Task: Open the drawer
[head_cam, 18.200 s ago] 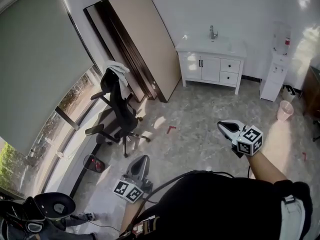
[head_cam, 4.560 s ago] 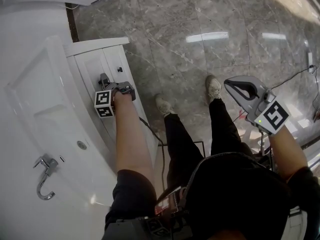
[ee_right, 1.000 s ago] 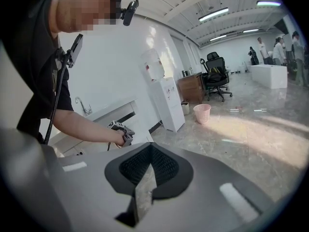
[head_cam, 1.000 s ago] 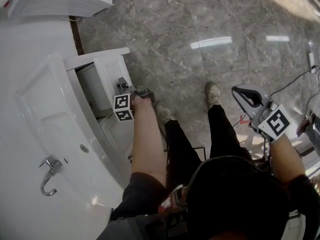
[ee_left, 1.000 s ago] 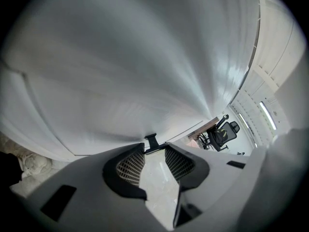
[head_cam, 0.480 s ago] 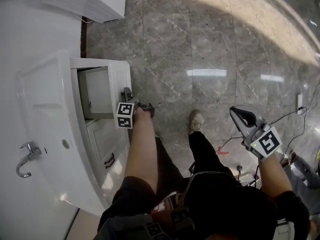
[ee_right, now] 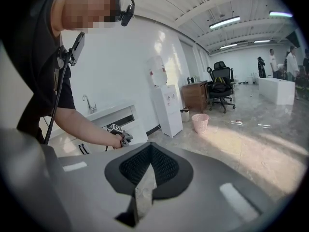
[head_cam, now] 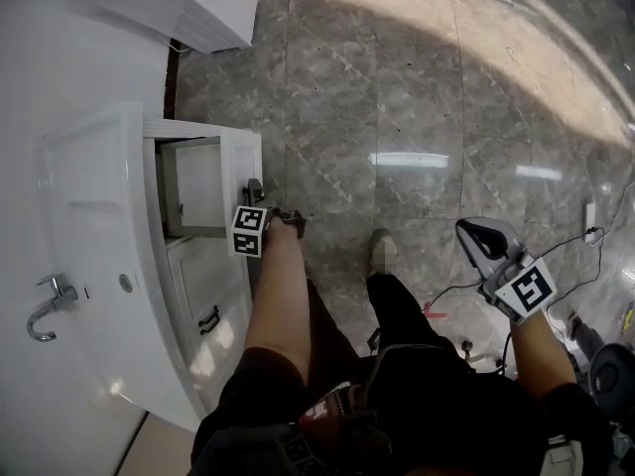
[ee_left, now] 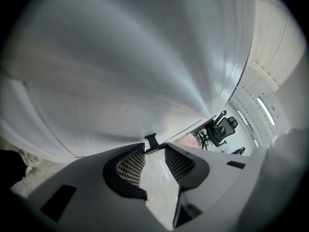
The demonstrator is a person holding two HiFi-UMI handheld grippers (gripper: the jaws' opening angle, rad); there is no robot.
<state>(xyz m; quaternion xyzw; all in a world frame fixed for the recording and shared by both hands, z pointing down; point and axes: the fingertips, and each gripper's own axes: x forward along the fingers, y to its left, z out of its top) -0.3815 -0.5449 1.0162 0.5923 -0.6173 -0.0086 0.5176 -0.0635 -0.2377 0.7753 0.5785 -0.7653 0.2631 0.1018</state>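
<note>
Head view, glossy white boxy drawer (head_cam: 241, 162), veined grey stone floor (head_cam: 417, 97)

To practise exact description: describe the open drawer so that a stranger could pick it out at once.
Find the white vanity with the sink at the head view's left. At its end toward the top of the picture, one drawer stands pulled out, the left gripper on its black handle. The door beside it is closed.

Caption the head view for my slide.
Left gripper on handle of open top drawer in vanity; right gripper aside.
</note>
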